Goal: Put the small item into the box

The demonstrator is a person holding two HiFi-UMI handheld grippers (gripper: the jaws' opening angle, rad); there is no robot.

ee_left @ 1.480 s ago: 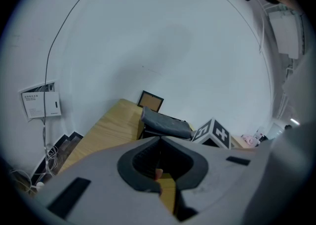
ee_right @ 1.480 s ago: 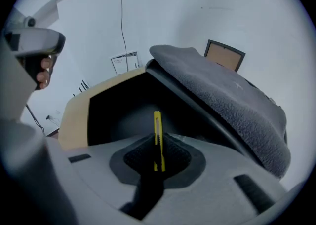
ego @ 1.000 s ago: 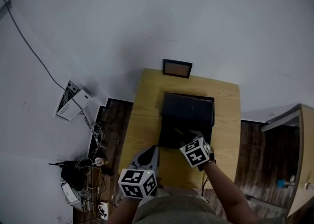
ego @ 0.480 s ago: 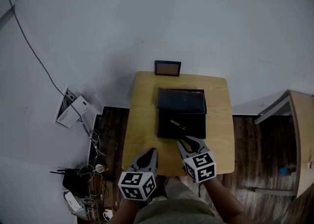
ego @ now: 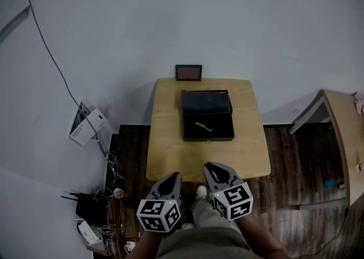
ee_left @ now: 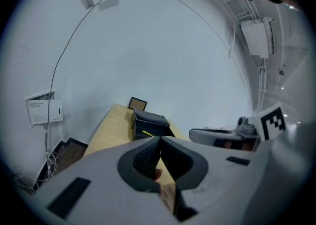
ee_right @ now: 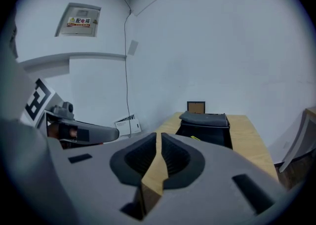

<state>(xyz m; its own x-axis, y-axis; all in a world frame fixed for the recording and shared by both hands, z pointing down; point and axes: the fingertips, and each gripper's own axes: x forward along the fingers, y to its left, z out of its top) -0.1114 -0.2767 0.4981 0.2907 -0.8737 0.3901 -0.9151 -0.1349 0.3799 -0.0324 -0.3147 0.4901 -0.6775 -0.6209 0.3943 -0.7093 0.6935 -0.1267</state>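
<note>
— Centre of the frame?

— Light wooden table (ego: 170, 155) on dark plank floor (ego: 290, 155); small framed picture (ego: 188, 72) upright at the table's far edge, by the white wall (ego: 227, 19).

— Off to the left?

— Thin cable (ego: 48, 53) trailing down the wall. White booklets (ego: 85, 127) leaning at its foot. Nearer, a tangle of cords (ego: 111, 167) and a black device (ego: 91, 209) on the floor.

— And the right?

— Corner of a second wooden table (ego: 344, 138), well apart from the first. High on the wall in the right gripper view, a grey panel box (ee_right: 78, 20) with a yellow label.

White wall (ego: 227, 19); dark plank floor (ego: 296, 155); pale wooden table (ego: 165, 155).
</note>
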